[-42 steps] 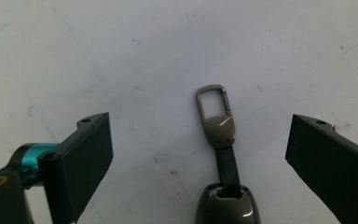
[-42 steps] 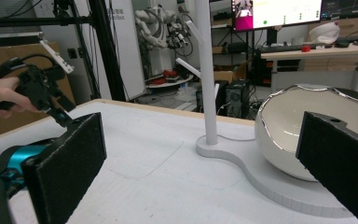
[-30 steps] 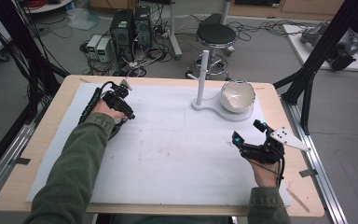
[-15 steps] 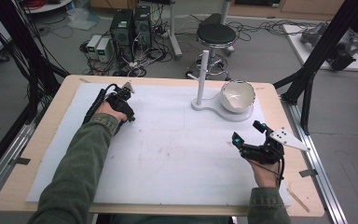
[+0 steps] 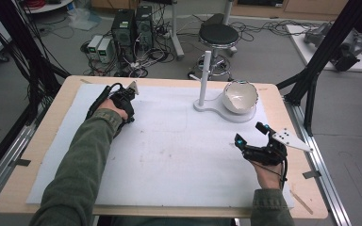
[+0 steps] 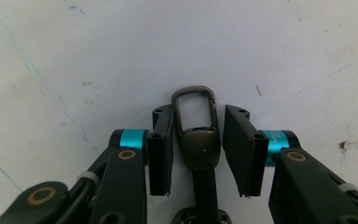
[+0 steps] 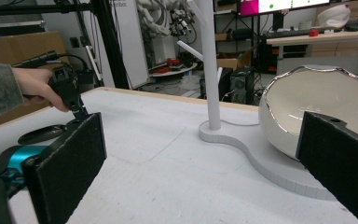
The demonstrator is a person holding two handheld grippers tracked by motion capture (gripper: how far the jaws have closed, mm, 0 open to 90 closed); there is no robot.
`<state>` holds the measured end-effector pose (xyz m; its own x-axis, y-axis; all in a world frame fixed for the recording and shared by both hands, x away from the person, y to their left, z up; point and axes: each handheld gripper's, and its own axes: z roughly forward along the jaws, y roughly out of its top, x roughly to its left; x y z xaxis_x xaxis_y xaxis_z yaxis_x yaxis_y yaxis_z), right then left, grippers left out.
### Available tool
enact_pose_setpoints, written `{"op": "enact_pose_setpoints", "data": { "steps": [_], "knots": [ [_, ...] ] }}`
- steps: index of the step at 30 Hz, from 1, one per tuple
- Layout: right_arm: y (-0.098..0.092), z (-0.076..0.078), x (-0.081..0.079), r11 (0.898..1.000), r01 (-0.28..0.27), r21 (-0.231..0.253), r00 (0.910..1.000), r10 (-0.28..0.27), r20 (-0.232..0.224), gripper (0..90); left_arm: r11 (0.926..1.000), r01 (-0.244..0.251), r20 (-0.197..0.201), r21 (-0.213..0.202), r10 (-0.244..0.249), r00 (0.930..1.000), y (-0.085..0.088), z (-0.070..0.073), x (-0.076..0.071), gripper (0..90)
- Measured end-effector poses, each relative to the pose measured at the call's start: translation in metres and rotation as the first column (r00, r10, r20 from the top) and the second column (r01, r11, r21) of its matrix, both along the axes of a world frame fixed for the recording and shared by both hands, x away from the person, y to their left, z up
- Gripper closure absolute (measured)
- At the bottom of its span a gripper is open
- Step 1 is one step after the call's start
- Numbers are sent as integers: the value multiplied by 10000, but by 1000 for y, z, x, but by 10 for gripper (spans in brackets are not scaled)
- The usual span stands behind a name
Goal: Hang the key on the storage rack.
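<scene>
A dark bronze clasp on a dark strap lies on the white mat. It sits between the jaws of my left gripper, which have just been closing on it. The black pads stand close on either side, and a thin gap still shows on the right. In the high view the left gripper points down at the mat's far left. My right gripper rests at the near right, open wide and holding nothing. A dark oval tag lies on the mat by the left hand.
A white stand with a thin post and side pegs rises at the far middle. On its base sits a white bowl with a silver rim. The white mat covers most of the wooden table. Black frame legs flank the table.
The left hand has edged slightly toward the table's far side. The right hand and gripper have not moved.
</scene>
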<state>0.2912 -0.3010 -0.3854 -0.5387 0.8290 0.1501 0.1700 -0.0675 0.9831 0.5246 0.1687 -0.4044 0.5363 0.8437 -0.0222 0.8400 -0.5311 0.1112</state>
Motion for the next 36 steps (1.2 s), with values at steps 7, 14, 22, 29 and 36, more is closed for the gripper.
{"op": "enact_pose_setpoints", "data": {
  "steps": [7,14,22,29,36],
  "knots": [
    [0,0,1,9999,-55,-86,10000,55,8,7,9999,-52,-43,-164,51,10000,4,0,2,699],
    [0,0,0,10000,-22,-42,10000,22,-60,8,9997,201,-58,-138,-202,9998,4,1,0,701],
    [2,-1,0,9998,-48,-169,10000,47,-63,7,9965,820,871,-136,-805,9929,0,23,-14,701],
    [2,0,0,9999,-54,-136,10000,54,-27,8,9928,1089,1838,-502,-980,9781,-1,47,-31,701],
    [0,0,-1,10000,42,-52,10000,-42,-12,8,9819,1670,2792,-895,-1362,9505,-1,78,-56,701]
  ]
}}
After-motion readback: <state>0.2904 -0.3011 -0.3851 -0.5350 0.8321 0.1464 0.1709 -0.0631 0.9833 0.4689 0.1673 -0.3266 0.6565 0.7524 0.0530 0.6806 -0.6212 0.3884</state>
